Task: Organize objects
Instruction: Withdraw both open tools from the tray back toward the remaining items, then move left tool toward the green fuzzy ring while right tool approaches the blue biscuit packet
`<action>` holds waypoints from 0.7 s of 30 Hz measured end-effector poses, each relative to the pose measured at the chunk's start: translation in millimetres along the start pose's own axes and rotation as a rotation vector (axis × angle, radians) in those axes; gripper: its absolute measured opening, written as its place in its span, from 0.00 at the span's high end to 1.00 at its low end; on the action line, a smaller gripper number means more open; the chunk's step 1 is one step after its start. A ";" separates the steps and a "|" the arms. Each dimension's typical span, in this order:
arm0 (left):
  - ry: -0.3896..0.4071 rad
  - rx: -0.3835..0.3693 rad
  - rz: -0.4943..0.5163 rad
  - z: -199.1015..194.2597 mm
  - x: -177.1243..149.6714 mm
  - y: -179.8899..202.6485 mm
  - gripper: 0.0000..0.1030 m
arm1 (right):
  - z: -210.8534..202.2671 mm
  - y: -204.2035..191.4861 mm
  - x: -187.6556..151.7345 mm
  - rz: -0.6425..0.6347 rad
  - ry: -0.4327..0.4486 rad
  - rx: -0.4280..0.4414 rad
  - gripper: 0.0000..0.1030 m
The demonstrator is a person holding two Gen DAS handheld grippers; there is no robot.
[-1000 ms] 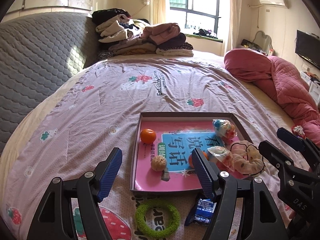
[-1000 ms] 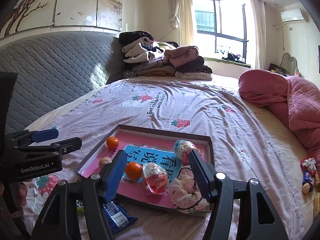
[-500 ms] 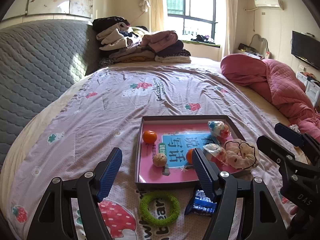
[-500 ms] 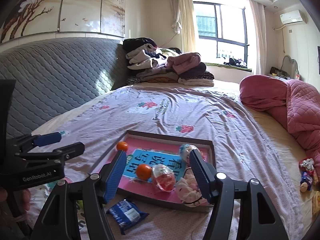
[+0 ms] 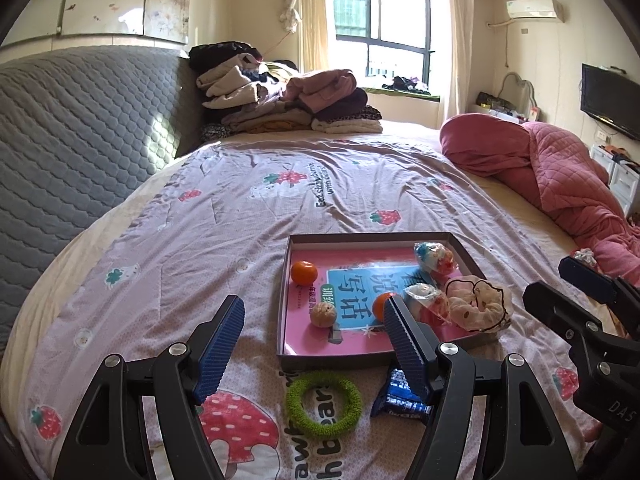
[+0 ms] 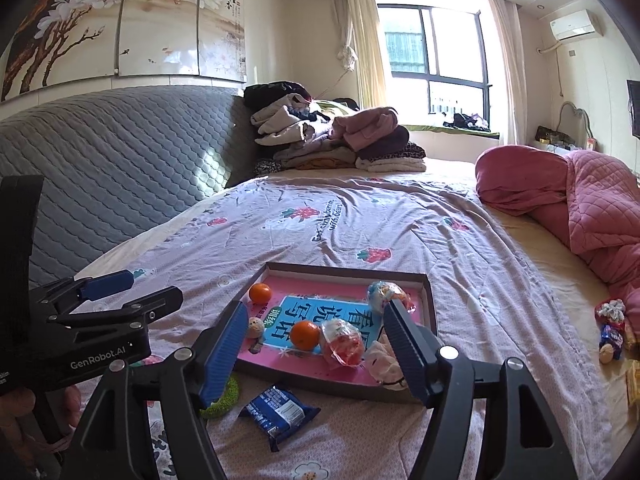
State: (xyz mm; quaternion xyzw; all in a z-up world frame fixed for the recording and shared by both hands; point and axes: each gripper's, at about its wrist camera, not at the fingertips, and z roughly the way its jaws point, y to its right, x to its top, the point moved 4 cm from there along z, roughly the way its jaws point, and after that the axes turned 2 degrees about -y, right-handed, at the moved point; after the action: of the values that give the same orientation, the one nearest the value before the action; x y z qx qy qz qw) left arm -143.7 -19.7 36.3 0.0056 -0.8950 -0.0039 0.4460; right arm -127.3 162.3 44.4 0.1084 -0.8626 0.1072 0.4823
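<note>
- The bed (image 5: pixel 280 208) carries everything, under a lilac sheet printed with strawberries; one pink quilt (image 5: pixel 560 168) is bunched along its far right side and one pile of folded clothes (image 5: pixel 288 100) sits at the headboard.
- One shallow cardboard tray (image 5: pixel 374 237) lies flat on the sheet, just ahead of both grippers, with one pink and blue book (image 5: pixel 360 288) lining its floor.
- One cream frilly hair tie (image 5: pixel 476 308) hangs over the tray's near right corner.
- Two wrapped sweets lie in the tray: one at the far right (image 5: pixel 434 256), one (image 6: pixel 344 342) beside the hair tie.
- Two tangerines (image 5: pixel 304 272) (image 6: pixel 305 334) and one small beige ball (image 5: pixel 323 314) rest on the book.
- Outside the tray, on the sheet just in front of its near wall, lie one green fuzzy ring (image 5: pixel 323 404) and one blue snack packet (image 6: pixel 278 404), side by side and not touching.
- The left gripper (image 5: pixel 316 346) hangs above the sheet with jaws wide apart and nothing between them; the ring sits below the gap, nearer the viewer.
- The right gripper (image 6: pixel 316 344) has its jaws opening, already spread wide, holding nothing; the tray's near half shows through the gap, and the packet lies below it.
</note>
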 end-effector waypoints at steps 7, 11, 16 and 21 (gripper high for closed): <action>-0.011 -0.011 0.002 -5.1 -13.1 -0.8 0.29 | -3.5 -6.3 -9.6 -0.001 -0.028 -0.018 0.32; -0.008 -0.006 0.008 -9.6 -19.0 -1.9 0.29 | -6.9 -11.6 -12.6 -0.005 -0.035 -0.016 0.32; -0.011 -0.002 0.004 -12.4 -26.2 -5.5 0.29 | -8.1 -18.1 -18.5 -0.015 -0.050 -0.017 0.32; -0.017 0.000 0.006 -16.1 -31.3 -7.5 0.29 | -11.0 -24.3 -22.6 -0.014 -0.061 -0.004 0.32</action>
State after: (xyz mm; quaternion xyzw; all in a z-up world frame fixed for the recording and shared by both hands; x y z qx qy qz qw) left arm -111.9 -26.8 20.8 0.0028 -0.8987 -0.0023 0.4386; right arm -99.8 144.2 32.7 0.1167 -0.8763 0.0990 0.4569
